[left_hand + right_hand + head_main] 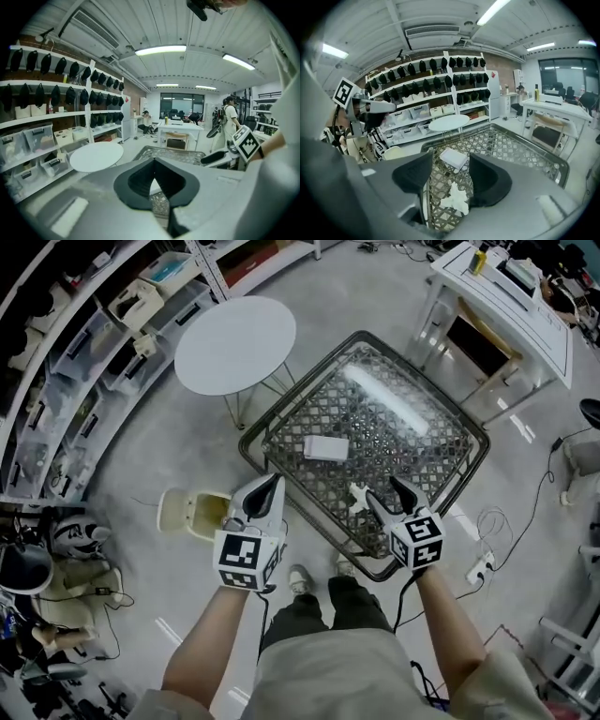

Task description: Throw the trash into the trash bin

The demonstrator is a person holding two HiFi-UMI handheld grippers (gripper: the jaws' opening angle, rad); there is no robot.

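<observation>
The cream trash bin stands open on the floor at the left, beside the woven table's near-left edge. Just right of the bin, the left gripper hovers with its jaws clenched on nothing. Further right, the crumpled tissue lies near the table's near edge, with the right gripper released above it, jaws parted and not pressing on it.
</observation>
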